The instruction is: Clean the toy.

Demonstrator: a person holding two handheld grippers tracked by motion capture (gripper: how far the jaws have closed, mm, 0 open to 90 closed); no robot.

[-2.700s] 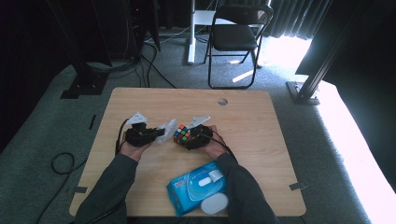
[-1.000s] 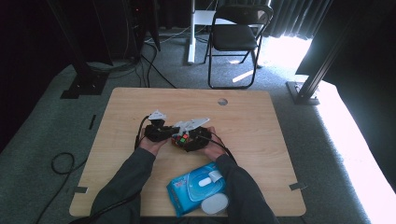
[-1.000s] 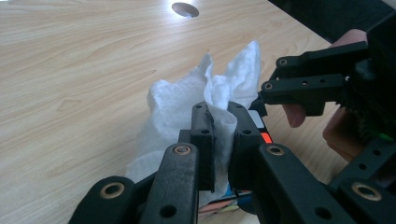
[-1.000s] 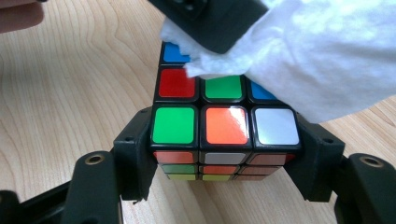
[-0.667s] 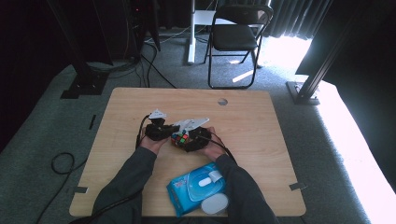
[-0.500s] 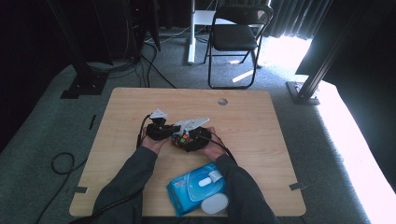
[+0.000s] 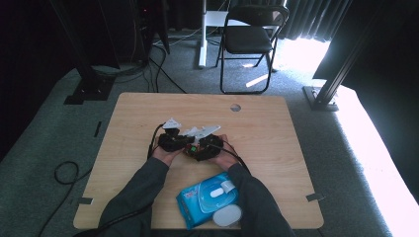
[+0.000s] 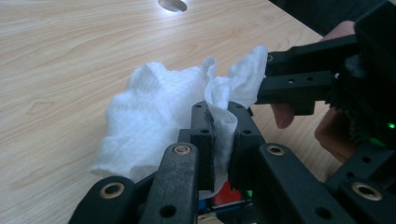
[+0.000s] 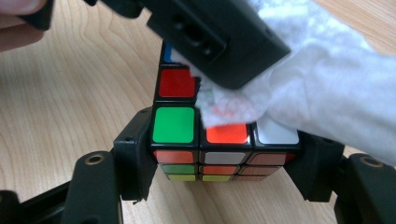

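A: From the high view, both hands meet near the middle of the wooden table. The left gripper and right gripper sit touching, with a white wipe sticking up between them. A blue wipe pack lies at the near edge, a white lid just beside it.

B: And the room?

A: Grey carpet, a folding chair far behind the table, cables on the floor to the left, bright daylight on the right.

B: Left gripper view?

A: The left gripper is clenched on a fold of the wipe. It's soft, limp and light, so it will crumple and could slip out; a pinch on a bunched fold looks like the way to hold it.

B: Right gripper view?

A: The right gripper grasps a puzzle cube by two opposite sides, held just above the table. The wipe is pressed onto its top face. I'd say the cube is stiff and light, with slick stickered faces, and its layers can twist, so a square grip on flat sides suits it.
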